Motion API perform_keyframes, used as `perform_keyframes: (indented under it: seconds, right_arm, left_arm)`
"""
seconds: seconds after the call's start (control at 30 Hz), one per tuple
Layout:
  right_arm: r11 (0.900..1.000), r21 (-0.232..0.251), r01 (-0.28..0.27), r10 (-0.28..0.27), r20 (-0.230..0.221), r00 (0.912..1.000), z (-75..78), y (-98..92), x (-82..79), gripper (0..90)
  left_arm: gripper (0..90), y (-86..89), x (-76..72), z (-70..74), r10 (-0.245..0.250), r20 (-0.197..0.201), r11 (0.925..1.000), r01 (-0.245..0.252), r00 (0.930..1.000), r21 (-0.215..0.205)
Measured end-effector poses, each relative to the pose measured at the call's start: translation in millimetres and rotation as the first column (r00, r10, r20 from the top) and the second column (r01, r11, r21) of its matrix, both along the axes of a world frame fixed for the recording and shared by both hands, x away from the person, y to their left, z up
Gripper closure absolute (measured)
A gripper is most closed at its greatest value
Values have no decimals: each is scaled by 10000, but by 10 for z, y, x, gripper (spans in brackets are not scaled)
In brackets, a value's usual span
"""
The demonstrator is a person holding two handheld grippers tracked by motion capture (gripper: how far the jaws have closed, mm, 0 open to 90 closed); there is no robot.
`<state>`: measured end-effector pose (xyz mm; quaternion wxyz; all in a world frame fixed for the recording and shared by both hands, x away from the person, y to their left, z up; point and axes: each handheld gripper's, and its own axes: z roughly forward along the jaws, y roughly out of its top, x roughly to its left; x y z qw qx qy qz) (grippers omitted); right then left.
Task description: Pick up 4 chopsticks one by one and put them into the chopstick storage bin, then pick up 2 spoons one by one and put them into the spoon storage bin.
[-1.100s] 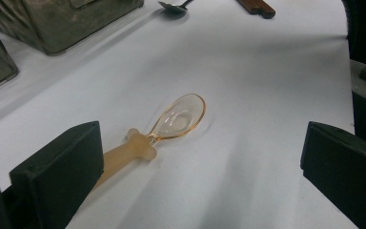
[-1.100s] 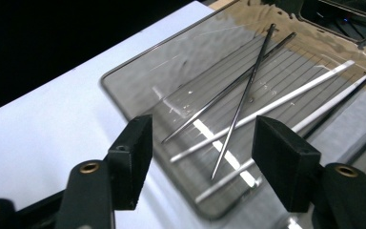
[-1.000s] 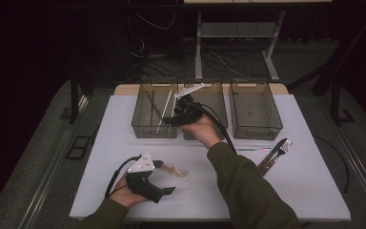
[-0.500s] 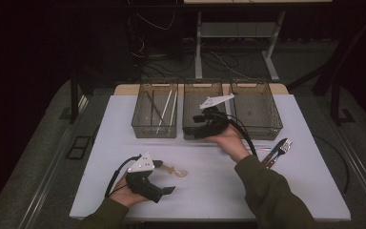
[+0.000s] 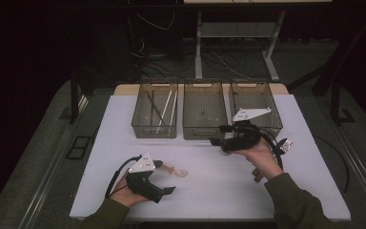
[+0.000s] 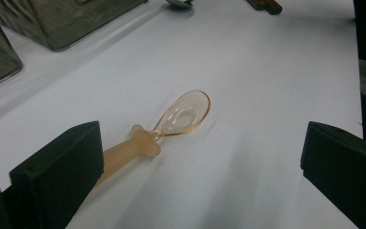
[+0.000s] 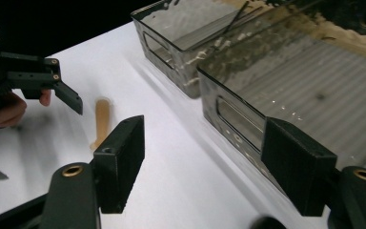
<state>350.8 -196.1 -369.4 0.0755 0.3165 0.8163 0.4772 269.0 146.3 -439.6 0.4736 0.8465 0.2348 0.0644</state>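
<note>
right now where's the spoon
In the high view the spoon lies on the white table, just right of the left gripper, below the left bin.

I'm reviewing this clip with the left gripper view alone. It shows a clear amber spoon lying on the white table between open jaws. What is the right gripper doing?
Observer: The right gripper is held just in front of the middle bin. Its jaws are open with nothing between them.
Operator: Is anything in the bins?
Observer: The left bin holds a few thin sticks, some dark and some light. The middle bin looks empty.
</note>
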Motion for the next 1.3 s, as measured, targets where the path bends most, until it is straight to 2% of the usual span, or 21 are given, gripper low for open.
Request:
perform_keyframes:
  seconds: [0.4, 0.67, 0.77, 0.9, 1.17, 1.23, 1.3]
  right_arm:
    - [9980, -94, 623, -623, 20, 9981, -192, -435, -116, 341]
    - [9923, -415, 1167, -1185, -417, 9921, -306, -619, -70, 515]
    - [9871, -786, 1391, -1442, -629, 9876, -360, -635, -23, 584]
    - [9873, -828, 1355, -1431, -943, 9852, -428, -620, 37, 610]
    - [9849, -1029, 1390, -1495, -1026, 9834, -562, -541, 179, 593]
    - [9833, -1198, 1368, -1493, -1024, 9835, -602, -532, 212, 598]
    - [9772, -1535, 1465, -1620, -945, 9822, -636, -531, 231, 651]
  left_arm:
    - [0, 6, -1, 0, 17, -49, 10000, -16, 10000, 58]
    - [0, 12, -1, 5, 36, -16, 9999, -36, 10000, 104]
    - [0, 14, -5, 7, 44, 0, 10000, -44, 10000, 67]
    - [0, 10, -2, 4, 23, 4, 9999, -23, 10000, 100]
    - [0, 8, 0, -2, 50, -32, 9999, -50, 10000, 102]
    - [0, 9, 3, -5, 44, -43, 9999, -43, 10000, 129]
    - [0, 8, 3, -4, 48, -37, 9999, -48, 10000, 106]
